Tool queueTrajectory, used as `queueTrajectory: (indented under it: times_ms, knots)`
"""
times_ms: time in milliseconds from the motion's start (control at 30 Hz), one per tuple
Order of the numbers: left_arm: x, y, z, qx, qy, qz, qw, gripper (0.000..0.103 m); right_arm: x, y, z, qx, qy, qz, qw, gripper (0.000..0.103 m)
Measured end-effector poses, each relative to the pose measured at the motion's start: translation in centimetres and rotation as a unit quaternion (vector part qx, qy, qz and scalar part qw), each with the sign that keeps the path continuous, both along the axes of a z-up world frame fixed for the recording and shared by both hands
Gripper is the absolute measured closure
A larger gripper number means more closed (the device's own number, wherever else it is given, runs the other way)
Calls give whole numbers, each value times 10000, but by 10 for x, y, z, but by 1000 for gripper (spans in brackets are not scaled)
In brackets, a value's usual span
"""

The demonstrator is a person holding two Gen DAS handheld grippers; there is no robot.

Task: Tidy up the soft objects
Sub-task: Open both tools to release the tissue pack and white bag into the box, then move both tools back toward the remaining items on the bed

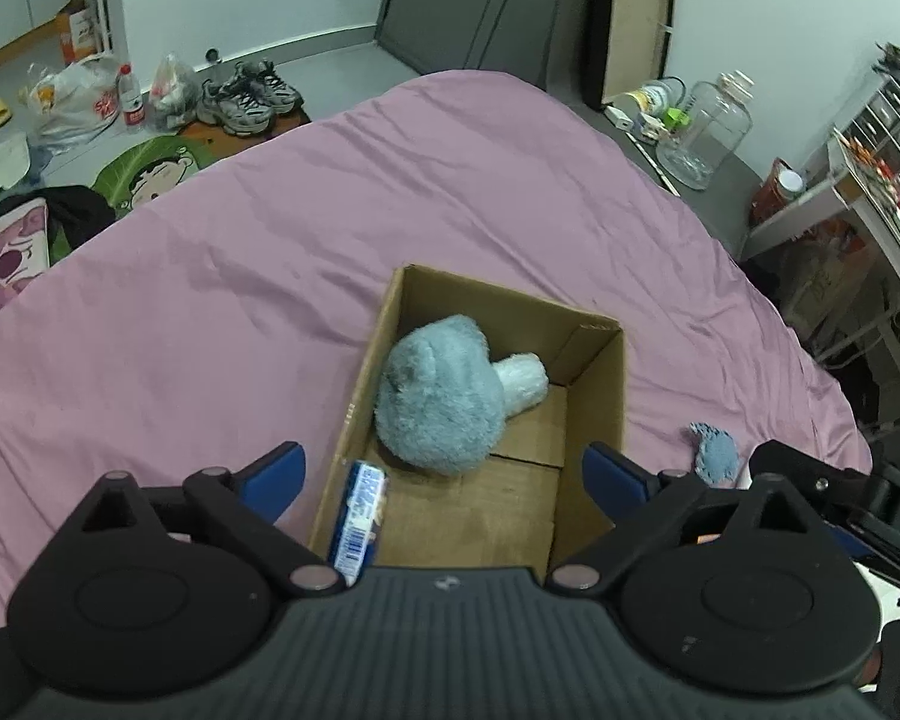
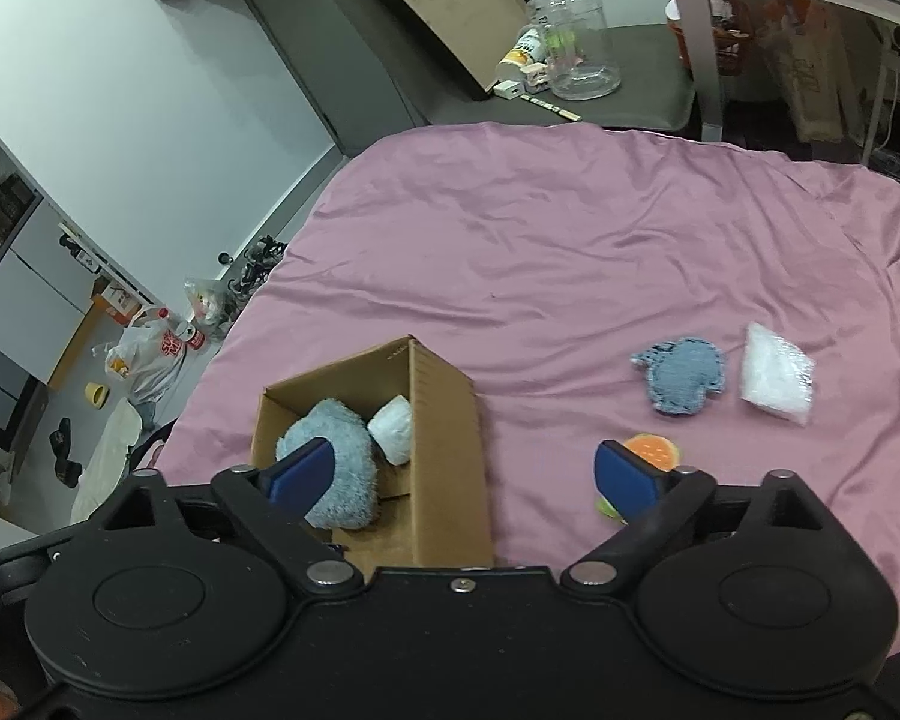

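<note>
— What surrounds the bed (image 1: 222, 276)?
— White walls (image 2: 150, 90), grey floor (image 1: 306, 60). 2 sneakers (image 1: 249, 97) beyond its far edge, a glass jar (image 1: 705, 132) near its far right corner.

Plush mushroom (image 1: 438, 396) inside box (image 1: 594, 396) on bed (image 1: 210, 300); knitted piece (image 2: 681, 375) beside bag (image 2: 777, 381).
</note>
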State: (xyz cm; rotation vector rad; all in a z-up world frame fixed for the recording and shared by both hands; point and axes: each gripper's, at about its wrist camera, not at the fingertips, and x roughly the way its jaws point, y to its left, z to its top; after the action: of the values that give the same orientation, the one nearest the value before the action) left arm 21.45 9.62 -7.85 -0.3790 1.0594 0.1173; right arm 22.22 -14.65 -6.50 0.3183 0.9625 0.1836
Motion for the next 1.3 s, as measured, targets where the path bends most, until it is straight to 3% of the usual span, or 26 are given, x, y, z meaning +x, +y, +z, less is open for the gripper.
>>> queueTrajectory:
  times_ms: [333,633,833,1000,1100,1300]
  knots:
    - [-12,-36,7,301,-20,-321,9990,0,-19,-39,-6,-71,81,-61,9999,1]
    - [-18,-61,6,150,58,-408,9990,0,-32,-74,-16,7,150,-237,9996,1]
    - [-19,-79,9,290,75,-489,9984,0,-37,-91,-26,66,221,-321,9992,1]
    - [-17,-98,8,637,172,-623,9959,0,-41,-107,-38,131,282,-447,9985,7]
    - [-17,-105,9,634,67,-688,9956,0,-41,-116,-48,206,399,-489,9978,13]
    - [-13,-124,11,582,-53,-851,9947,0,-42,-129,-65,358,465,-615,9964,13]
